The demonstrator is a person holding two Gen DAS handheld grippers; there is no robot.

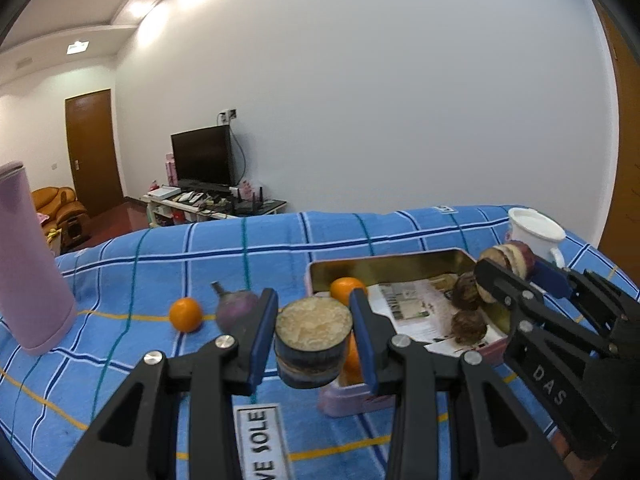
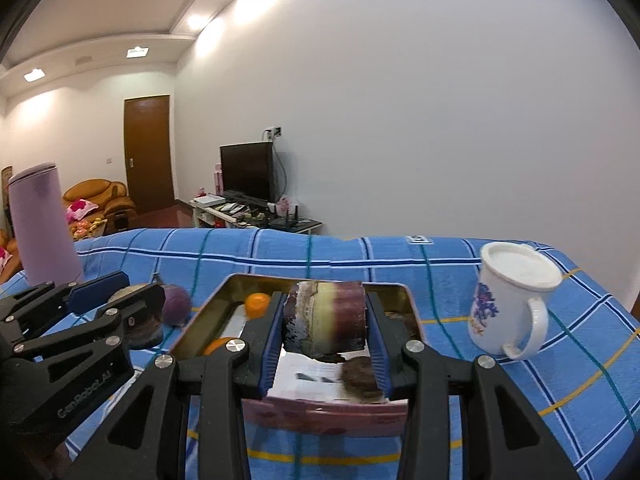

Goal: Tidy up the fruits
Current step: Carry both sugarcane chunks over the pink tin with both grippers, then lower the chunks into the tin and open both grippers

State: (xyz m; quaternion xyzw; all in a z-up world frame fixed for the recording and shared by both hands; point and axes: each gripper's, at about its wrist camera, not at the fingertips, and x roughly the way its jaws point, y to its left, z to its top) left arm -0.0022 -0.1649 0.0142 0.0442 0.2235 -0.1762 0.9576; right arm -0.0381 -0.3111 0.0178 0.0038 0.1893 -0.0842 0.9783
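My left gripper (image 1: 314, 336) is shut on a short dark sugarcane piece (image 1: 313, 340) with a pale cut top, held just left of the pink tin box (image 1: 352, 398). My right gripper (image 2: 325, 334) is shut on a purple sugarcane piece (image 2: 326, 320) above the tin box (image 2: 320, 414). The tin holds oranges (image 1: 346, 289), brown round fruits (image 1: 468, 326) and a printed paper. On the blue cloth left of the tin lie an orange (image 1: 185, 314) and a purple round fruit (image 1: 236, 308). The right gripper also shows in the left wrist view (image 1: 508, 276).
A tall lilac tumbler (image 1: 28, 264) stands at the far left of the blue checked cloth (image 1: 200, 256). A white lidded mug (image 2: 512, 304) stands right of the tin. A label reading "SOLE" (image 1: 260, 440) lies on the cloth near me.
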